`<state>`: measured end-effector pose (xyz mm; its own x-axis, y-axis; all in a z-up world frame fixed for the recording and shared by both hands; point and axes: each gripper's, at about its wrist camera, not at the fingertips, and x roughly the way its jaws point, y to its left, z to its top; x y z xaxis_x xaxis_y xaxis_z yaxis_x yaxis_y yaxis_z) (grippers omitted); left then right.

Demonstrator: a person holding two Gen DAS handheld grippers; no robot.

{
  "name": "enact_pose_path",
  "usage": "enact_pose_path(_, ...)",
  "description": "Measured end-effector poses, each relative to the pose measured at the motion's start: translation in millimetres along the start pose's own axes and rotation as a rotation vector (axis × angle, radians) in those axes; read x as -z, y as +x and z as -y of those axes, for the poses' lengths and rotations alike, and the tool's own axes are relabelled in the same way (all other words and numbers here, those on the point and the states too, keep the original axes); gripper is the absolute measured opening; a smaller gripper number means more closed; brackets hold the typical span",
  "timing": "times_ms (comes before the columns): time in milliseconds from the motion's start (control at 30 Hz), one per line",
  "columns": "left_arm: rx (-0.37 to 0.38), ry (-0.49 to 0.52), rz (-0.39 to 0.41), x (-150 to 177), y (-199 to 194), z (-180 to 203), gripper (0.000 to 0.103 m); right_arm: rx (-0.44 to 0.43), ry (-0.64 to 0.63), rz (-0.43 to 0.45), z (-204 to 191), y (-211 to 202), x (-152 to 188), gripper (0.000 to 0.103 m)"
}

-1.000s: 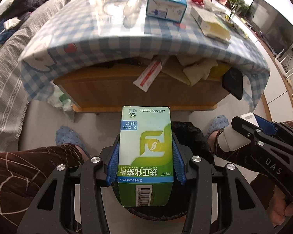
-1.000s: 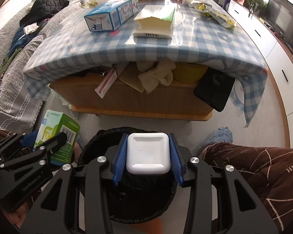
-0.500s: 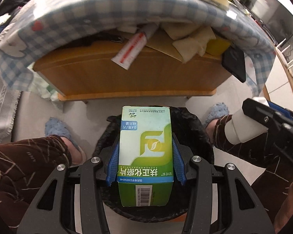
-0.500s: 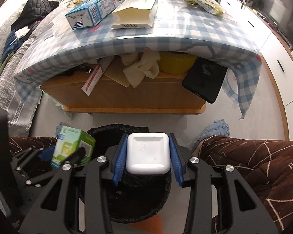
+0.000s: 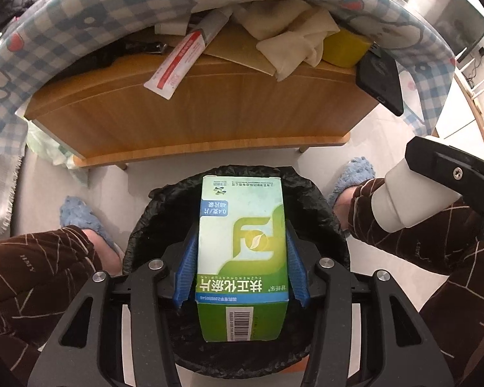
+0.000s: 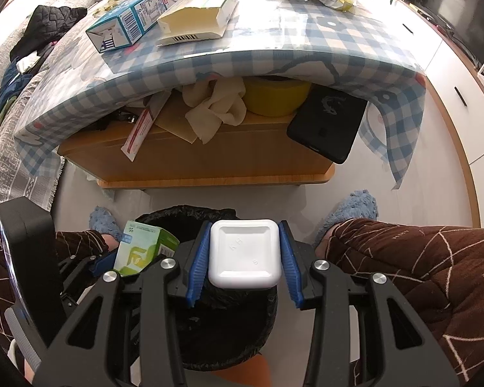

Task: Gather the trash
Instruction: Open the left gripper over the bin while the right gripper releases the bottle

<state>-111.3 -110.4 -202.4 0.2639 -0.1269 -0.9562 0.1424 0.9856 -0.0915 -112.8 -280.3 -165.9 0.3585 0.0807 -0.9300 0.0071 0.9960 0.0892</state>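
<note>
Item 1, far left: grey woven sofa throw (image 6: 6, 148) with a black quilted garment (image 6: 48, 29) lying on it.

Item 2: blue-and-white cardboard carton (image 6: 129, 25) lying on its side on the blue-and-white checked tablecloth (image 6: 274, 61), just beside a pale yellow flat box (image 6: 200, 16).

Item 3: low wooden shelf (image 5: 193, 109) under the cloth, holding a red-and-white tube box (image 5: 180, 64) that overhangs the edge, a crumpled cream cloth (image 5: 293, 42), a yellow round tub (image 6: 276, 96) and a black flat case (image 6: 329, 125) leaning off the right end.

Item 4: left gripper (image 5: 242, 267), blue pads clamped on both long sides of a green-and-white cardboard medicine box (image 5: 242, 251). The box is held directly above the round bin lined with a black plastic bag (image 5: 316, 200) (barcode end nearest the camera). In the right wrist view the same box (image 6: 142, 248) shows tilted at the bin's left rim.

Item 5: right gripper (image 6: 244, 258), blue pads pressed against the two sides of a white square-bottomed plastic bottle (image 6: 244, 254), base toward the camera, held over the bin's black liner (image 6: 184, 213). From the left wrist view the bottle (image 5: 409, 200) sits to the right of the bin, over the person's knee.

Item 6: blue fluffy slippers (image 6: 355, 209) and brown patterned trouser legs (image 6: 403, 267) either side of the bin.
</note>
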Motion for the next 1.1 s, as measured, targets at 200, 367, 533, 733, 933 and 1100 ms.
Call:
enact_pose_path(200, -0.021, -0.013, 0.016, 3.0, -9.7, -8.0, 0.072, 0.003, -0.009, 0.001, -2.2, 2.4, 0.2, 0.039)
enact_pose_path(367, -0.032, -0.046, 0.040, 4.7, -23.1, -23.1, 0.087, 0.002, -0.028, -0.011, -10.8, 7.7, 2.3, 0.039)
enact_pose_path(533, -0.075, -0.076, 0.041, 5.5, -33.7, -45.8, 0.093, -0.003, -0.045, -0.022, -22.3, 12.8, 6.8, 0.039)
enact_pose_path(733, -0.116, -0.121, 0.050, 5.6, -41.8, -70.8, 0.097, -0.016, -0.042, -0.046, -34.0, 21.4, 11.4, 0.039)
enact_pose_path(933, -0.118, -0.119, 0.041, 10.0, -42.7, -79.5, 0.097, -0.014, -0.046, -0.064, -47.5, 33.7, 18.9, 0.039)
enact_pose_path(1100, -0.119, -0.123, 0.037, 12.3, -43.0, -86.3, 0.097, -0.022, -0.065, -0.087, -58.6, 42.6, 24.3, 0.039)
